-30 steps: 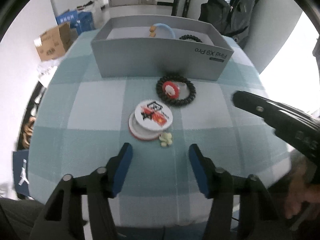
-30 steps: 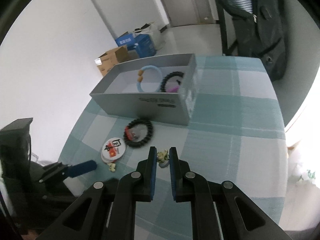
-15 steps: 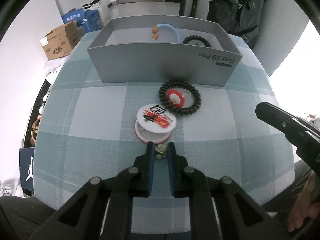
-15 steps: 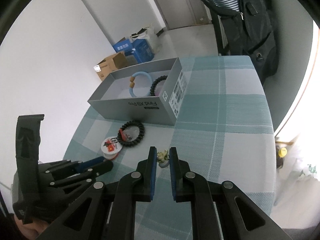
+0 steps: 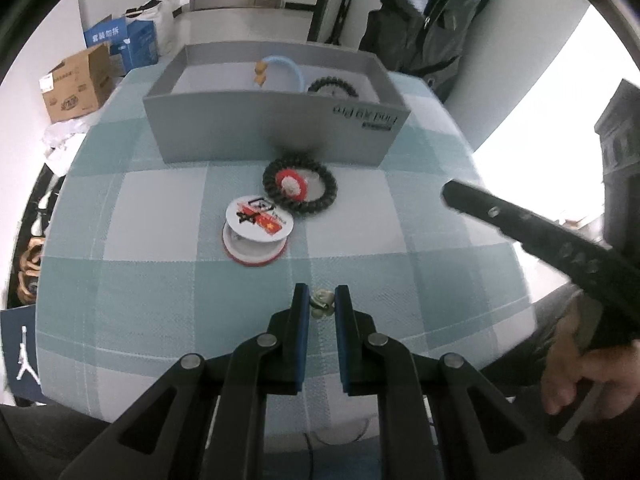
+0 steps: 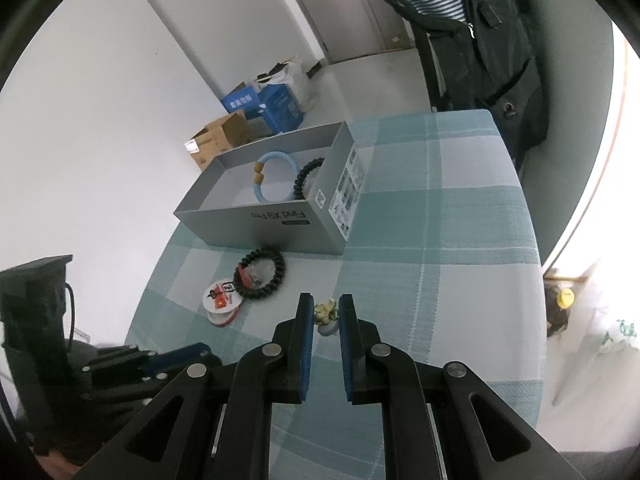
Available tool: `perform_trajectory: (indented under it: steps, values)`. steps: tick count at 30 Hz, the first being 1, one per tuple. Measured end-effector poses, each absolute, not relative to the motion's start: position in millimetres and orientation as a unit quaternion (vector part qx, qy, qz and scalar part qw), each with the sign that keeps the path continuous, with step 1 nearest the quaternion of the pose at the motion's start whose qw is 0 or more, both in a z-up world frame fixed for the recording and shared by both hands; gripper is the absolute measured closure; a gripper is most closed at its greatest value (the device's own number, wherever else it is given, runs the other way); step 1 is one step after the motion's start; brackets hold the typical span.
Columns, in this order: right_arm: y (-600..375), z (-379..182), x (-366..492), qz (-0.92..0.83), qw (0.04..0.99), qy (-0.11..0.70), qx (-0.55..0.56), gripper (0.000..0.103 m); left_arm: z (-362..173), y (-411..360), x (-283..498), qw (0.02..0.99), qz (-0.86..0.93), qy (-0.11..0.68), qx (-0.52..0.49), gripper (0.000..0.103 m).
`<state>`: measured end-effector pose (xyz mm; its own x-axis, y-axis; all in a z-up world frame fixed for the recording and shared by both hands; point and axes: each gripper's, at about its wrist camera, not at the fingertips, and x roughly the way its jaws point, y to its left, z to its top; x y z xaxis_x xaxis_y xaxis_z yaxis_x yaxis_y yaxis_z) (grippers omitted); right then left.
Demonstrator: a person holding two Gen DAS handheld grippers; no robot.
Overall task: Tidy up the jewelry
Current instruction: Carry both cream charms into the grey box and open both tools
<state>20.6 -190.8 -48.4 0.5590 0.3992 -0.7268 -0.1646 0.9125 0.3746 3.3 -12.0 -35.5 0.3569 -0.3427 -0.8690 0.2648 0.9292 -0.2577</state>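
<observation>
The left gripper (image 5: pixel 322 306) was pinching a small pale-yellow flower-shaped ornament (image 5: pixel 321 304) between its blue pads, its jaws having just closed on the piece. The right gripper (image 6: pixel 325 316) was likewise clamped on a small yellow-green flower-shaped ornament with a grey base (image 6: pixel 327 317). Each ornament sat near the tips of the fingers; whether either touched the bench (image 5: pixel 152 280), covered in a teal-and-white checked cloth, could not be told.

Taking the open grey cardboard box (image 5: pixel 272 136) as the landmark: inside it lay a light-blue ring bracelet with two tan beads (image 5: pixel 280 74) and, to its right in the left wrist view, a black beaded bracelet (image 5: pixel 332 87). Just in front of the box's near wall, almost against it, a second black beaded bracelet (image 5: pixel 300 188) lay flat on the cloth, encircling a small red-and-white round piece (image 5: pixel 290 185). Nearer the camera than that bracelet and just beside it stood a white round tin with a red rim and a printed lid set askew (image 5: pixel 256 232). The left gripper's ornament was well in front of the box, nearer the camera than the tin.

In the left wrist view the black right gripper reached in from the right, a bare hand (image 5: pixel 588 372) grasping its handle. Beyond the box a dark jacket (image 5: pixel 432 24) hung, and brown and blue cartons (image 5: pixel 76 84) stood on the floor to the box's left.
</observation>
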Motion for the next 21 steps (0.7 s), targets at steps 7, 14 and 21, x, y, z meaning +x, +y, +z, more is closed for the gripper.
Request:
perform_trajectory:
  steps: [7,14,21]
  values:
    - [-189.3,-50.1,22.5,0.173,0.868,0.443,0.146,0.091,-11.0,6.3,7.7,0.84,-0.19,0.504,-0.056,0.095]
    - [-183.3,-43.3,22.8,0.193,0.866,0.435,0.157,0.091,8.6,19.4,28.6,0.867,-0.155,0.472,-0.048,0.095]
    - [-178.2,-19.0,29.6,0.208,0.873,0.406,0.173,0.091,29.4,23.9,46.2,0.884,-0.147,0.443,-0.042,0.095]
